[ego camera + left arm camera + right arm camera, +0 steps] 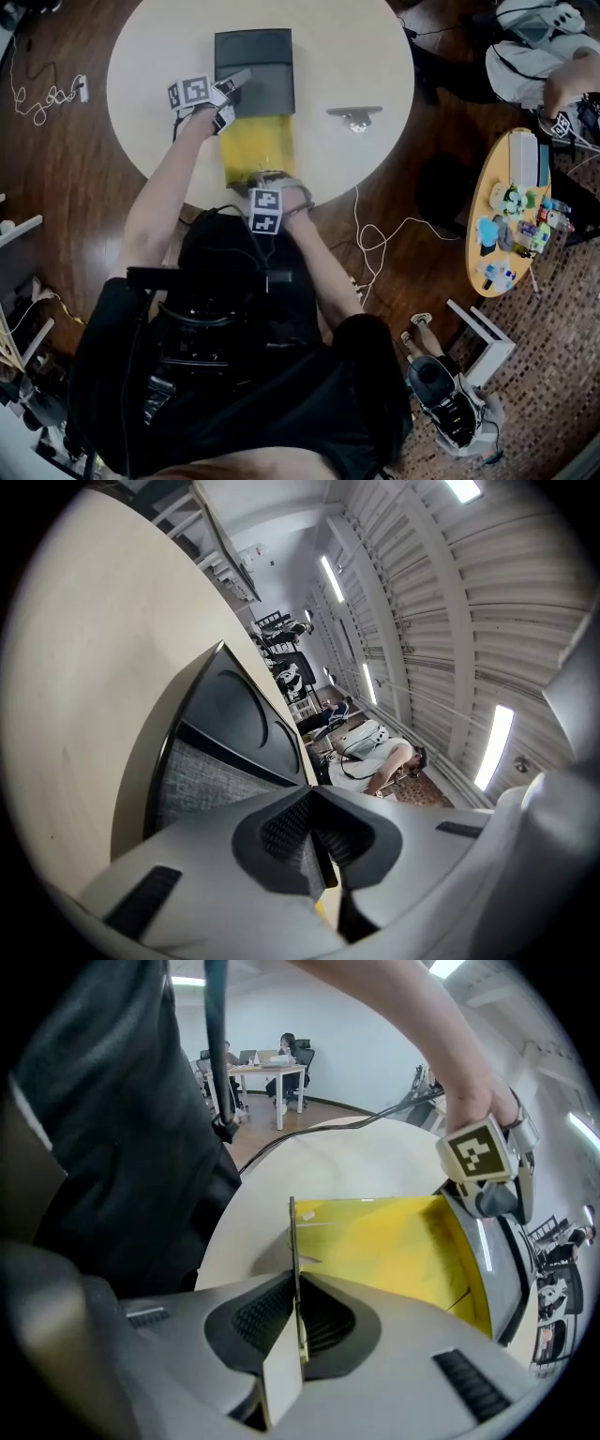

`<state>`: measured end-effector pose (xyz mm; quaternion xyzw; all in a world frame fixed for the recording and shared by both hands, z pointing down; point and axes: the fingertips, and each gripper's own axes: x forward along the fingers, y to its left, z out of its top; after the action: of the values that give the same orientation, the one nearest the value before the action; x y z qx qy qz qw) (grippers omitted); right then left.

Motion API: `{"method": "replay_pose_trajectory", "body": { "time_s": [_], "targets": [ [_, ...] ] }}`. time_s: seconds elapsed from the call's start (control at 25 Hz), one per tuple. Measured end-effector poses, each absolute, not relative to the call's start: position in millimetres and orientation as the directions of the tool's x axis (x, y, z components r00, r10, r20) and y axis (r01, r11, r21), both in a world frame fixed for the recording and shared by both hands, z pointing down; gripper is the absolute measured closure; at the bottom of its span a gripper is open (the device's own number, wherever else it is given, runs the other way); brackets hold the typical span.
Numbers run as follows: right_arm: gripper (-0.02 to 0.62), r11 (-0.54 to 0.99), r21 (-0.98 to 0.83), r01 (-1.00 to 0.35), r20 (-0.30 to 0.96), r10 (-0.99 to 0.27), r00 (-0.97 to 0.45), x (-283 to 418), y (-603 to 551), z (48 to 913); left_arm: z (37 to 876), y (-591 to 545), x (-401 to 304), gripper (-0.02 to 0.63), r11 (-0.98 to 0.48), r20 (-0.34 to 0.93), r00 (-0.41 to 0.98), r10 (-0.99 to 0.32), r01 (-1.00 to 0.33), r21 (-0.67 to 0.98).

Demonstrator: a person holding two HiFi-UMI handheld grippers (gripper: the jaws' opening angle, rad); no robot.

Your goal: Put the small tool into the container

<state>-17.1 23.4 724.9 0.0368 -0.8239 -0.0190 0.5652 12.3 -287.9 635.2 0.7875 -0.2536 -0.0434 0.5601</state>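
A yellow padded envelope (pixel 258 145) lies on the round white table (pixel 159 56), its far end against a dark grey box (pixel 255 70). My right gripper (pixel 269 180) is shut on the thin near edge of the envelope (pixel 394 1241); the flap stands on edge between the jaws of this gripper (pixel 295 1312). My left gripper (pixel 228 101) sits at the envelope's far left corner by the box (pixel 225 714). That gripper (pixel 317 832) is shut on a thin dark edge, with yellow showing just below. The small metal tool (pixel 354 116) lies apart on the table, to the right.
A low side table (pixel 511 216) with small toys stands at the right. Cables (pixel 375 244) trail over the wooden floor, and another cable (pixel 42 98) lies at the left. A person's arm (pixel 562 84) shows at the upper right. A white device (pixel 450 394) stands at the lower right.
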Motion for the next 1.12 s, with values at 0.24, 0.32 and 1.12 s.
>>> {"method": "replay_pose_trajectory", "body": {
  "time_s": [0.24,0.32,1.12],
  "targets": [
    [0.569,0.995,0.089,-0.036,0.933,-0.096,-0.346,-15,28,725,635,-286,13,0.615,-0.253,0.214,0.868,-0.447,-0.352,0.901],
    [0.569,0.996,0.084,-0.024,0.937,-0.087,-0.338,-14,31,725,635,-285,13,0.615,-0.258,0.211,0.87,-0.446,-0.351,0.9],
    [0.523,0.707,-0.319,-0.631,0.626,-0.343,-0.701,43,-23,655,637,-288,7,0.617,-0.238,0.201,0.868,-0.455,-0.336,0.911]
  ]
}}
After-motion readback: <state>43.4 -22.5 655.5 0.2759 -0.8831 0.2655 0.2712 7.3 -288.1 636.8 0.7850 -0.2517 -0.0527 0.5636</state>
